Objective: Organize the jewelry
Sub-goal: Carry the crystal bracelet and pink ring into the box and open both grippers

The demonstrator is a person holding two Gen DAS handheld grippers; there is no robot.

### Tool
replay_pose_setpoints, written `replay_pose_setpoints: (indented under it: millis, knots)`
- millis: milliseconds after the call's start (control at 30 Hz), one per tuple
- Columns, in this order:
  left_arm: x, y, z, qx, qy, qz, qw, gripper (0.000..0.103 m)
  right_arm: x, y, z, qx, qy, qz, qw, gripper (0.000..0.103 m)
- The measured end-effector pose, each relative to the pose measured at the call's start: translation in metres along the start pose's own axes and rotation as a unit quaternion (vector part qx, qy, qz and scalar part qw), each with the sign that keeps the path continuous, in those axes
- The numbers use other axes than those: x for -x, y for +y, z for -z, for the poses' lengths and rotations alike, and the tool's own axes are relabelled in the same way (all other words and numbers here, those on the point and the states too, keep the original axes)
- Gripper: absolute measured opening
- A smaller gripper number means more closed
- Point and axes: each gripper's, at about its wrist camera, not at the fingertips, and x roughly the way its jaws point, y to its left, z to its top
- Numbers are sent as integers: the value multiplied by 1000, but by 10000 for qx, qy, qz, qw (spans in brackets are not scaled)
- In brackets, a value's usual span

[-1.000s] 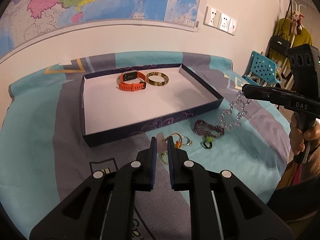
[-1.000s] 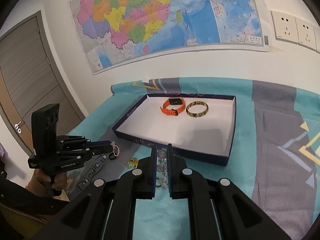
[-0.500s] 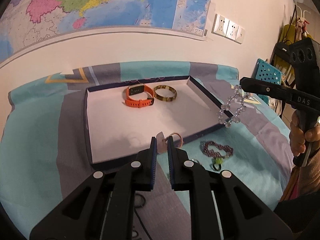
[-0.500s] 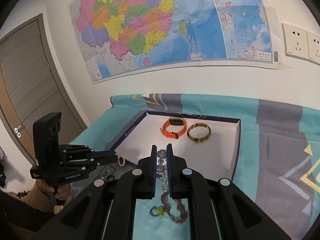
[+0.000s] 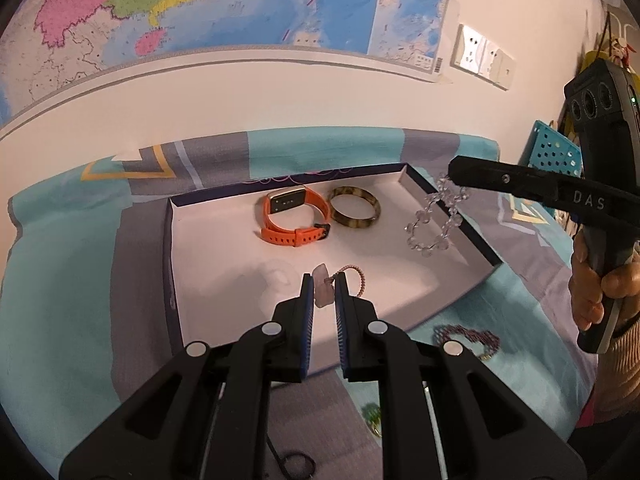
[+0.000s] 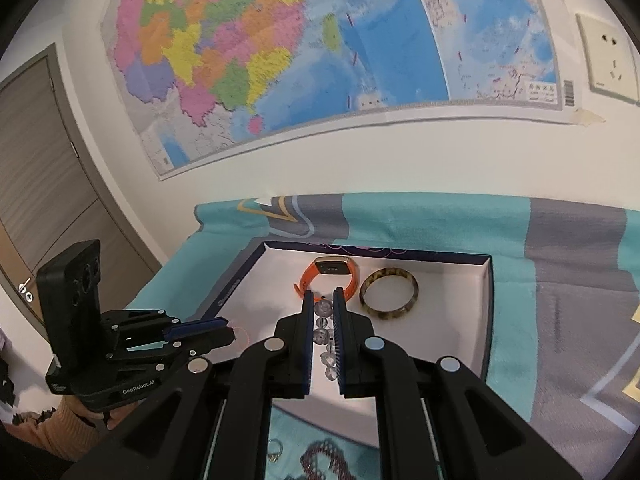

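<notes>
A shallow dark-blue box (image 5: 478, 245) with a white floor lies on the patterned cloth. Inside it are an orange watch (image 5: 294, 216) and a mottled bangle (image 5: 354, 212). My left gripper (image 5: 324, 280) is shut on a pink bracelet with a pale tag (image 5: 323, 290), held over the box's near part. My right gripper (image 6: 321, 298) is shut on a clear bead bracelet (image 6: 323, 334), whose loop (image 5: 434, 216) hangs over the box's right end. In the right wrist view the watch (image 6: 328, 274) and bangle (image 6: 389, 294) lie just beyond the fingertips.
On the cloth in front of the box lie a dark purple beaded bracelet (image 5: 468, 336), a green-and-gold piece (image 5: 372, 416) and a black ring (image 5: 294, 464). A hand (image 5: 600, 280) grips the right tool. A wall with a map rises behind the table.
Both grippers have moved forward from the cloth to over the box, each carrying its bracelet. The loose pieces on the cloth now lie behind the fingertips.
</notes>
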Motion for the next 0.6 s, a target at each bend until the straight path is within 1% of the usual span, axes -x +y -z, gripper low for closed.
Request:
replay_pose_setpoints:
  millis: [367, 600]
  knots:
    - [-37, 10, -15, 175, 282, -133, 9994, 11, -41, 0, -8, -75, 208, -160, 9996, 8]
    - [-56, 10, -19, 171, 456, -229, 9985, 11, -56, -15, -4, -196, 388, -73, 9990, 8]
